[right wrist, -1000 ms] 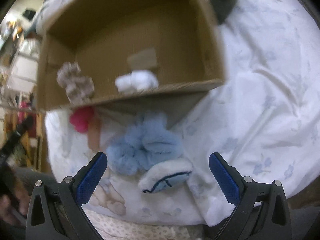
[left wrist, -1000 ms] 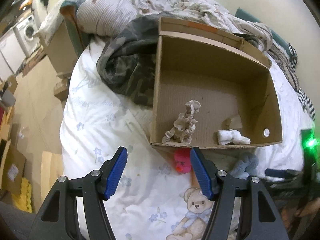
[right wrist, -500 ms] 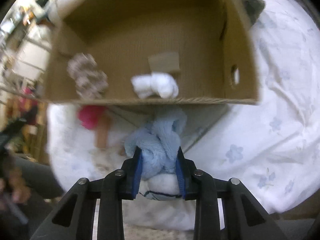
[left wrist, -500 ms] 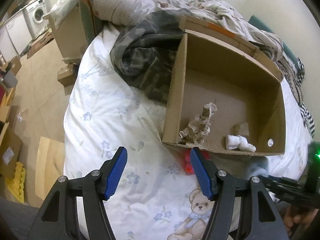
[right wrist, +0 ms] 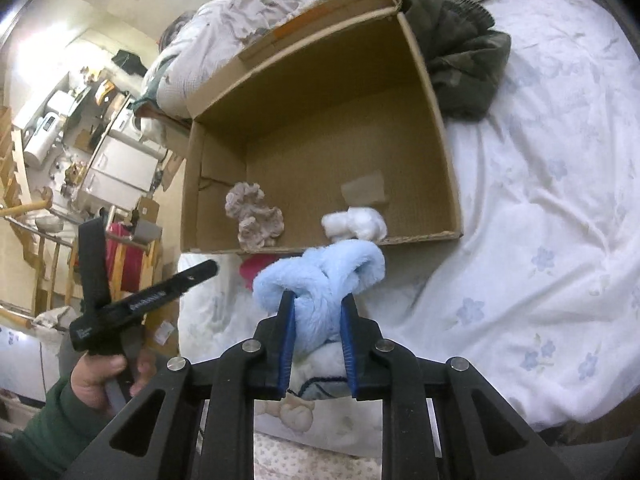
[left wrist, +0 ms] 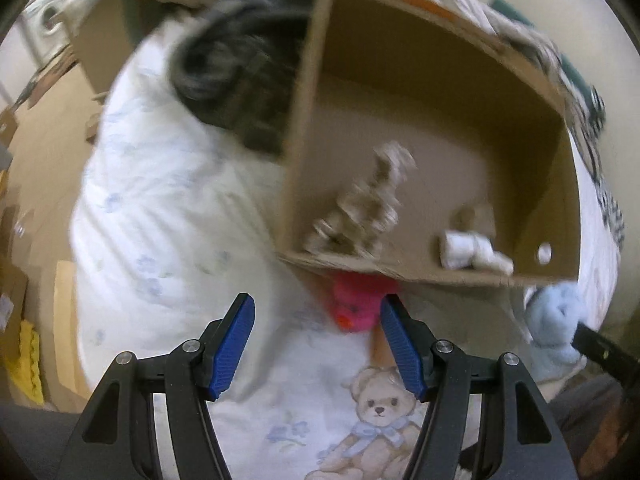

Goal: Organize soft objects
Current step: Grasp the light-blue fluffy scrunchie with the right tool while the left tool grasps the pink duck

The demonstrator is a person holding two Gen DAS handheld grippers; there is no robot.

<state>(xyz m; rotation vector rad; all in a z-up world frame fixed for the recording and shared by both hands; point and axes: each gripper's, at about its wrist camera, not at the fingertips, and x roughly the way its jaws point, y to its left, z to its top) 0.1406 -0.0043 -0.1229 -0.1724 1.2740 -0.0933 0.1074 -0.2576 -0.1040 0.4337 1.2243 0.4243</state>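
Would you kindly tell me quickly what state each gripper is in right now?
Left gripper: open, holding nothing.
Right gripper: jaws closing on the light blue fluffy toy, pads pressing it.

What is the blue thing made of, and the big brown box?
Blue toy: looks like plush fleece, fuzzy and matte; it squashes between the right gripper's closing jaws. Box: corrugated cardboard, plain brown and matte, with a raw, ridged edge along its rim.

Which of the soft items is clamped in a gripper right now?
The light blue fluffy one, squeezed between the right gripper pads, jaws closing. Beige and white lie in the box; pink lies outside.
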